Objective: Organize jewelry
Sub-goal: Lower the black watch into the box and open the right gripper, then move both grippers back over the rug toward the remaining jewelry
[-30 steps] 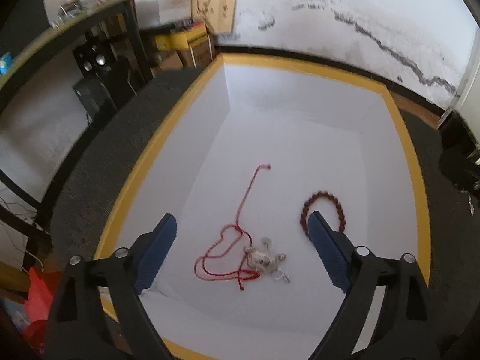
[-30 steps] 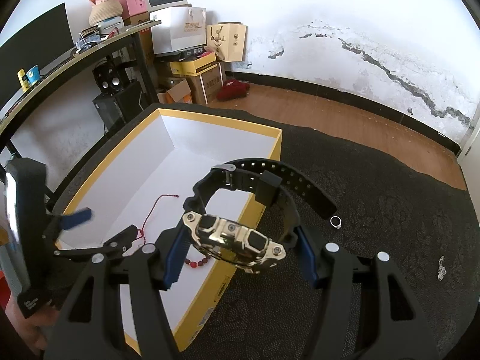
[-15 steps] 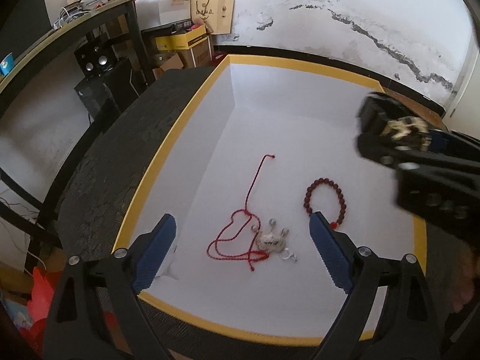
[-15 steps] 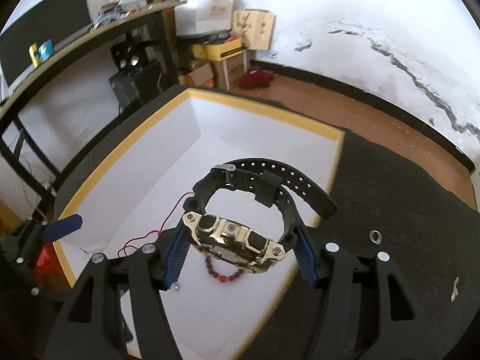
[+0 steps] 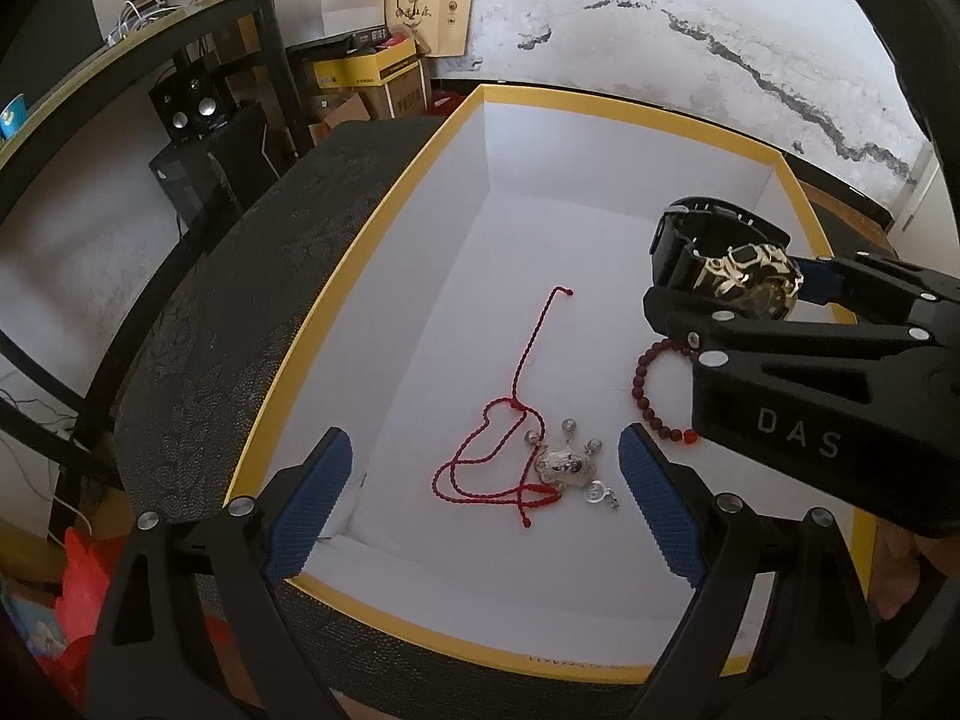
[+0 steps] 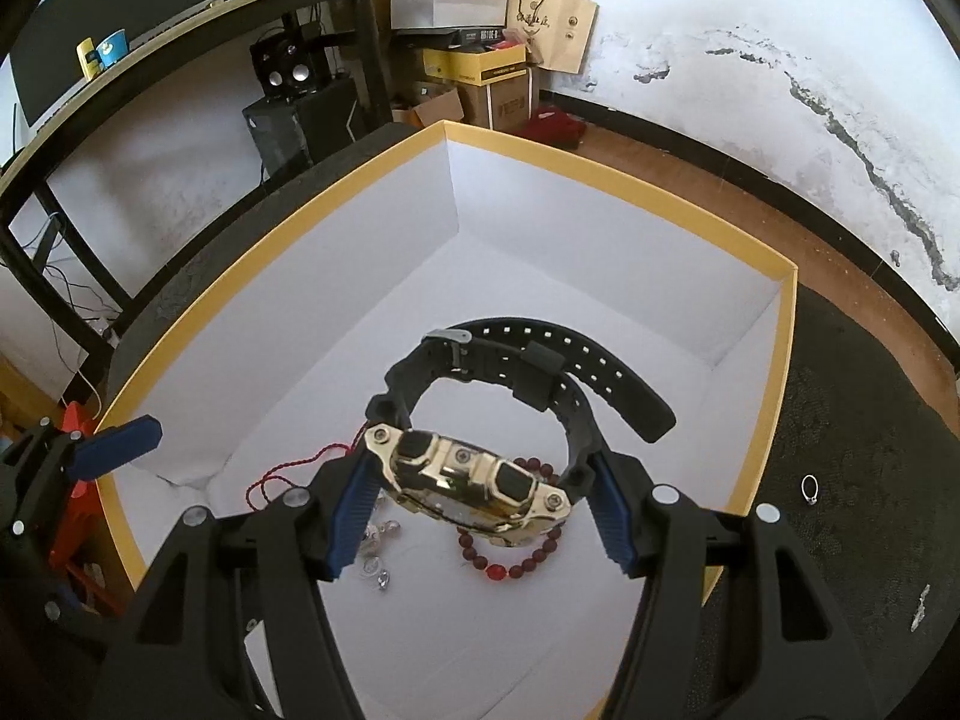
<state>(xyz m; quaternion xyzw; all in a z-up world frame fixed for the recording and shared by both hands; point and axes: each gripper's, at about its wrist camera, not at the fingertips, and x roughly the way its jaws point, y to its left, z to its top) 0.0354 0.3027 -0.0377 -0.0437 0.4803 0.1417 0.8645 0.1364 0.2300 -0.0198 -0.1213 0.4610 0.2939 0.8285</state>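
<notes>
Right wrist view shows the right gripper (image 6: 480, 504) clamped on a watch (image 6: 474, 480), its blue pads pressed against the two ends of the gold case while the black strap loops forward above the box floor. The watch hangs over the white interior of a yellow-rimmed box (image 6: 786, 360), near the box's right wall. Directly under the case lies a dark red bead bracelet (image 6: 516, 552), and a silver pendant (image 6: 375, 546) on a red cord (image 6: 294, 468) lies toward the box's left side. Outside the box, on the black patterned cloth (image 6: 852, 420) past the right rim, a small ring (image 6: 809, 488) sits alone.

Left wrist view shows the left gripper (image 5: 486, 510) with its jaws spread wide and nothing between them, hovering above the near end of the box (image 5: 384, 222). Between its fingertips the red cord (image 5: 522, 372) trails from a knotted loop toward the middle of the box floor, with the silver pendant (image 5: 567, 465) at its near end. The bead bracelet (image 5: 651, 396) lies just right of the pendant, partly hidden by the right gripper (image 5: 738, 294), which reaches in from the right edge carrying the watch (image 5: 729, 270) above the floor.
</notes>
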